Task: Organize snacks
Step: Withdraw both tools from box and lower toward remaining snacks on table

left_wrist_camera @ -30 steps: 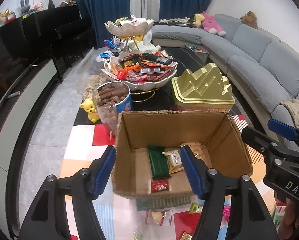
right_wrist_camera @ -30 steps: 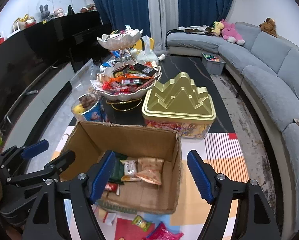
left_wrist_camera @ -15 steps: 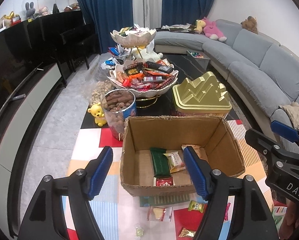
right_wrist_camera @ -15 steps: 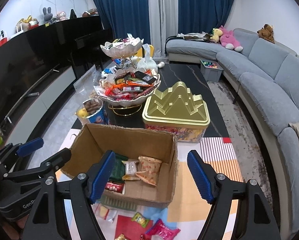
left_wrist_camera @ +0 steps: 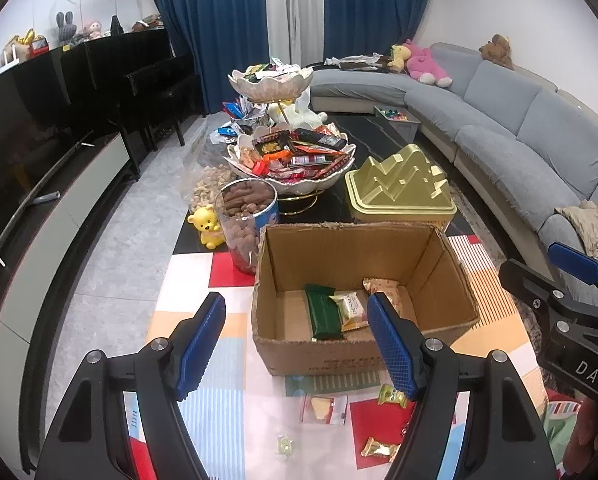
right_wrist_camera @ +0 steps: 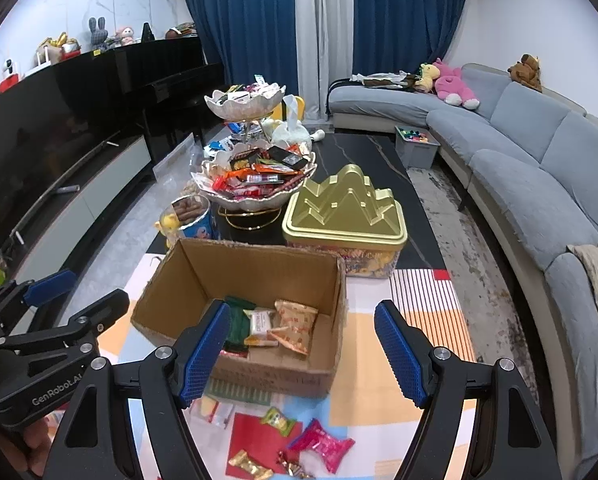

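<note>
We hold left gripper (left_wrist_camera: 295,344) and right gripper (right_wrist_camera: 301,350) wide, empty | risk: grabbing near loose pink candy (right_wrist_camera: 323,444), we nudge cardboard box (left_wrist_camera: 359,256).

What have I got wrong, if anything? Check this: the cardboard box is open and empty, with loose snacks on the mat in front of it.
The box isn't empty. The left wrist view shows a green packet and other snacks inside. It is open, and loose snacks do lie on the mat in front.
</note>
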`<state>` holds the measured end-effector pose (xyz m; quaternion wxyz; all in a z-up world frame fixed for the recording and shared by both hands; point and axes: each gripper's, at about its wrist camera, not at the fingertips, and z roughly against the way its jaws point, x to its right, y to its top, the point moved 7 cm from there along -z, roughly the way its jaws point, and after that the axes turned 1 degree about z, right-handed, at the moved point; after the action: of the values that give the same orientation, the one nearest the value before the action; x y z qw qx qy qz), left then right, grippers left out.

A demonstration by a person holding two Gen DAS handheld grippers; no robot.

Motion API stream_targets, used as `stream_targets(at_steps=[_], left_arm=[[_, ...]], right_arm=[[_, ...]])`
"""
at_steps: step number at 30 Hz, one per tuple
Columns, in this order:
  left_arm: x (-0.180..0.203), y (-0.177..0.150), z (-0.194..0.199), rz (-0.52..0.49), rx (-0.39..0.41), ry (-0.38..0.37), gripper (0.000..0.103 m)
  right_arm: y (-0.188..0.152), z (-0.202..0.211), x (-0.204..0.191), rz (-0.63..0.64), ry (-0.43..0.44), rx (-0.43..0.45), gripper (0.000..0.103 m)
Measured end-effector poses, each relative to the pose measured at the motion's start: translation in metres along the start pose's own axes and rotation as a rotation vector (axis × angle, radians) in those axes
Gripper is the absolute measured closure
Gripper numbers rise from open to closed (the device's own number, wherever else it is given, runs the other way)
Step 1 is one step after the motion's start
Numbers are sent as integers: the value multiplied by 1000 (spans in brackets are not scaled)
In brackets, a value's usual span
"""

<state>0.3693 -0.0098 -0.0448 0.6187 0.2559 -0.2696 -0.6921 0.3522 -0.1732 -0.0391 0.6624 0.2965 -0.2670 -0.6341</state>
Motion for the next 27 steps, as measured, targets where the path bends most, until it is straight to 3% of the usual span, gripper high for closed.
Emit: stream_targets(at_steps=[11,27], left_arm=[[9,-29,8,-12,-22,-10,30],[40,-101,4,-71,-113,-51,30]], right_arm=[[-22,11,6,10,-8,-5,28],[-82,14,4,102,24,-61,28]])
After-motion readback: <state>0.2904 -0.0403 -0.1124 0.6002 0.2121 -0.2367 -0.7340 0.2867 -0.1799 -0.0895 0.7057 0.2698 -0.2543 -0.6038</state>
